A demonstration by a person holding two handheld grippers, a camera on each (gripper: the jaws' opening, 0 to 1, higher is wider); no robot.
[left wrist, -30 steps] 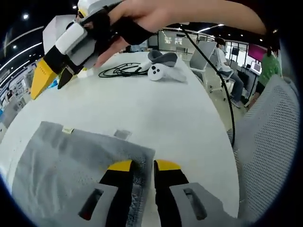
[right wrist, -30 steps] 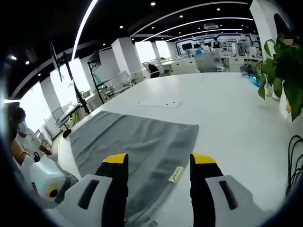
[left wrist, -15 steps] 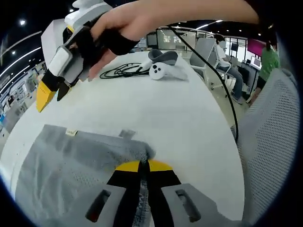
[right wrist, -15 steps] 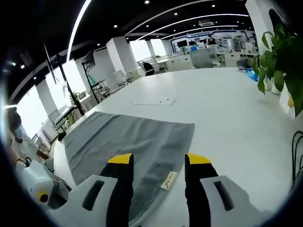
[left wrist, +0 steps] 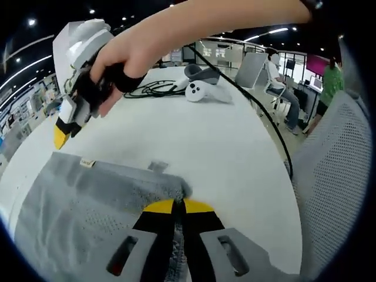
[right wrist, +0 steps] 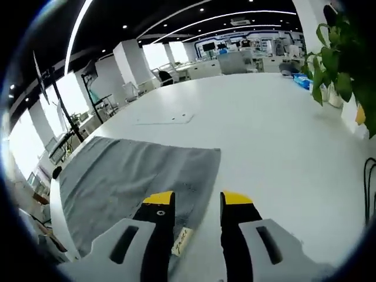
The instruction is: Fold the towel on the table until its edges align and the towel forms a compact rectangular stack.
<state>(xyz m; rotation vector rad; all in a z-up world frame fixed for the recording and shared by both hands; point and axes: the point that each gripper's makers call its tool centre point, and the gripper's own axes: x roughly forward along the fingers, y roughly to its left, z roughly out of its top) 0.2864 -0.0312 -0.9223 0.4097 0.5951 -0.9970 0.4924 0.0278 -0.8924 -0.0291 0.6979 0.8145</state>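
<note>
A grey towel (left wrist: 76, 205) lies flat on the white table (left wrist: 205, 141). My left gripper (left wrist: 179, 204) is shut on the towel's near right corner. A hand holds my right gripper (left wrist: 60, 134) low over the table, just beyond the towel's far corner with its small label (left wrist: 87, 163). In the right gripper view, the towel (right wrist: 129, 176) spreads out to the left. My right gripper (right wrist: 197, 200) is open with a narrow gap, and the labelled towel edge (right wrist: 182, 241) lies between its jaws.
A black cable (left wrist: 150, 88), white controllers (left wrist: 200, 89) and a grey headset (left wrist: 202, 71) lie at the table's far end. A mesh chair (left wrist: 335, 176) stands on the right. A potted plant (right wrist: 346, 64) and a flat sheet (right wrist: 164, 119) sit on the table.
My left gripper has shut on the towel's corner. My right gripper has come down to the labelled corner and its jaws have narrowed.
</note>
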